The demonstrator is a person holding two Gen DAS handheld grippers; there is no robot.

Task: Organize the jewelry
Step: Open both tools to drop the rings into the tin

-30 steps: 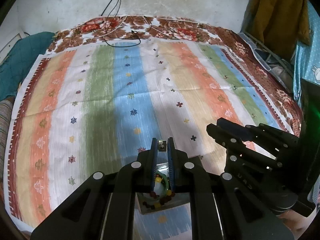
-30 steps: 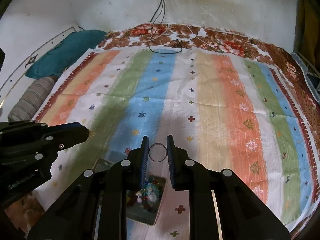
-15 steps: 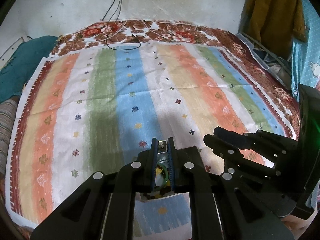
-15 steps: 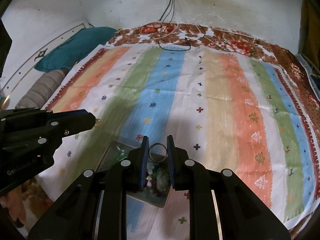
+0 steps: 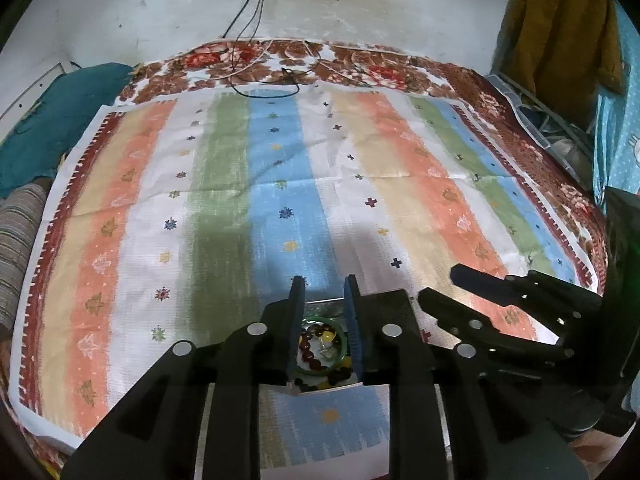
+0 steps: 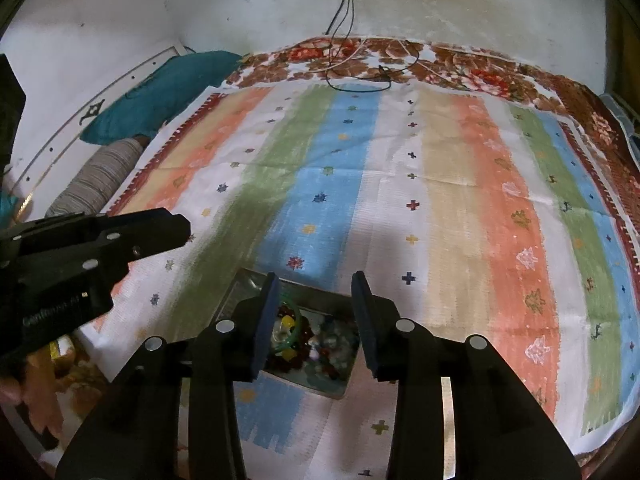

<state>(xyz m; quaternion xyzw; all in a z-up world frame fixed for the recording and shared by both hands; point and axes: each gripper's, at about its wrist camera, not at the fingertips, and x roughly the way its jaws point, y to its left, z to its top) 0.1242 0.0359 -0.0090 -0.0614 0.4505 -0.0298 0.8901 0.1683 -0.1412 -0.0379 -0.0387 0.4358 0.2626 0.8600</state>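
A shallow metal tray (image 6: 248,284) lies on the striped cloth near its front edge, holding a green bangle (image 5: 340,354), dark red bead bracelets (image 5: 306,344) and several mixed beads (image 6: 328,344). My left gripper (image 5: 323,294) hovers just above the tray with its fingers apart and nothing between them. My right gripper (image 6: 315,286) is open wide over the same tray, empty. The tray also shows in the left wrist view (image 5: 324,304), mostly hidden by the fingers. The right gripper's body (image 5: 508,312) appears at the right of the left wrist view; the left gripper's body (image 6: 80,248) at the left of the right wrist view.
The striped cloth (image 5: 280,184) covers a bed with a floral blanket (image 5: 360,68) beneath. Cables (image 5: 260,80) trail from the wall onto the far edge. A teal pillow (image 6: 160,92) and a striped bolster (image 6: 100,176) lie at the left; clothes (image 5: 560,28) hang at the right.
The left gripper has opened and the small piece it held is gone. The right gripper has opened wide and its thin ring is gone from between the fingers. Both moved in over the tray.
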